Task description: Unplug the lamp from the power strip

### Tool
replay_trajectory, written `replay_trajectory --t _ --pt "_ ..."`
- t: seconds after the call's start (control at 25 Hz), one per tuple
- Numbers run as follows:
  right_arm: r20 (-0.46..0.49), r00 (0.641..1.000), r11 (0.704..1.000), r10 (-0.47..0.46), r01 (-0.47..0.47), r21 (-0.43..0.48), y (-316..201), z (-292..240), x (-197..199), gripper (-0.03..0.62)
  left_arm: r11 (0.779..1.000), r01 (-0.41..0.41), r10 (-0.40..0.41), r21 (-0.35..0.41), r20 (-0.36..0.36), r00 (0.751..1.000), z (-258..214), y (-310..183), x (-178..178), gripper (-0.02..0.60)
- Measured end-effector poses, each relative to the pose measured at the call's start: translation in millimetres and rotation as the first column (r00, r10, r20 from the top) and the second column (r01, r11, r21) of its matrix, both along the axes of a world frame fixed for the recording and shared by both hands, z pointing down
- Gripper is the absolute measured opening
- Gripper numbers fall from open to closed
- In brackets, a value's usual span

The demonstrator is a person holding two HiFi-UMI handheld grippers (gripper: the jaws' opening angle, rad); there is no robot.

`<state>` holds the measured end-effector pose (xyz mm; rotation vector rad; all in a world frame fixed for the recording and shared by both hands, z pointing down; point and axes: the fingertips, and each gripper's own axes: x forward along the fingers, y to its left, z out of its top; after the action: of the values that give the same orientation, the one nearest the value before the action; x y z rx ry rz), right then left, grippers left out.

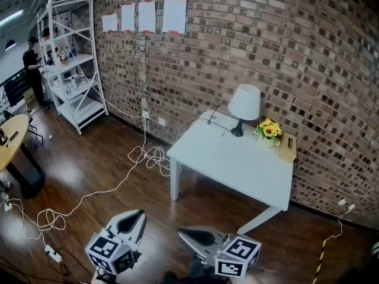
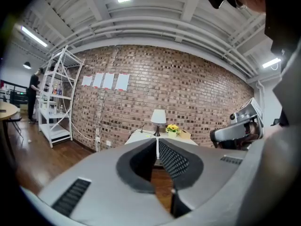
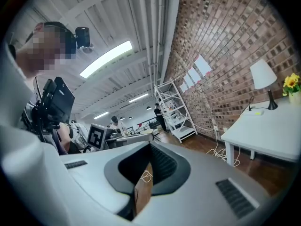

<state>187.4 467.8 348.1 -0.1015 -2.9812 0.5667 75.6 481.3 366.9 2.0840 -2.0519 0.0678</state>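
My left gripper point(image 1: 137, 218) and right gripper point(image 1: 185, 235) hang low, jaws together and empty, because the lamp point(image 1: 244, 104) on the bench point(image 1: 237, 165) is well apart from me.

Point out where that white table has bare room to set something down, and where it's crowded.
The table is bare across its front and left, from the near edge up to the lamp. The crowded strip runs along the brick wall: cord, lamp, yellow flowers, then a wooden box at the right corner.
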Motion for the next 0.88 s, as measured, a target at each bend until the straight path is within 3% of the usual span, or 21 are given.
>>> replay_trajectory --t 0.2,0.36,0.56,0.72,0.8,0.88 --pt "-0.008 0.998 0.997 -0.064 0.063 -0.039 -12.7 13.0 -16.9 -0.012 0.995 0.084 -0.085 -0.058 -0.022 0.996 14.7 4.8 -13.5 0.020" --pt "0.019 0.998 0.996 -0.064 0.065 -0.059 -44.5 14.3 -18.7 -0.012 0.989 0.127 -0.132 -0.077 -0.058 0.990 14.7 -22.7 -20.2 0.020" --pt "-0.029 0.997 0.994 -0.069 0.067 -0.084 -105.4 36.9 -5.5 -0.012 0.985 0.100 -0.105 -0.142 -0.028 0.994 29.4 -96.6 -11.1 0.020" --pt "-0.093 0.992 0.996 -0.084 0.087 0.026 -153.5 48.8 -1.6 -0.012 0.988 0.064 -0.063 -0.137 0.010 0.998 13.2 -149.3 7.0 0.020" --pt "-0.050 0.998 0.999 -0.033 0.035 0.038 -189.8 38.8 5.4 -0.012 0.994 0.055 -0.054 -0.091 0.010 0.998 -0.2 -172.1 16.4 0.020" --pt "0.029 1.000 0.999 0.008 -0.007 -0.033 -223.5 27.5 11.5 -0.012 0.995 0.063 -0.062 -0.079 0.018 0.998 -5.4 -190.5 19.8 0.021"
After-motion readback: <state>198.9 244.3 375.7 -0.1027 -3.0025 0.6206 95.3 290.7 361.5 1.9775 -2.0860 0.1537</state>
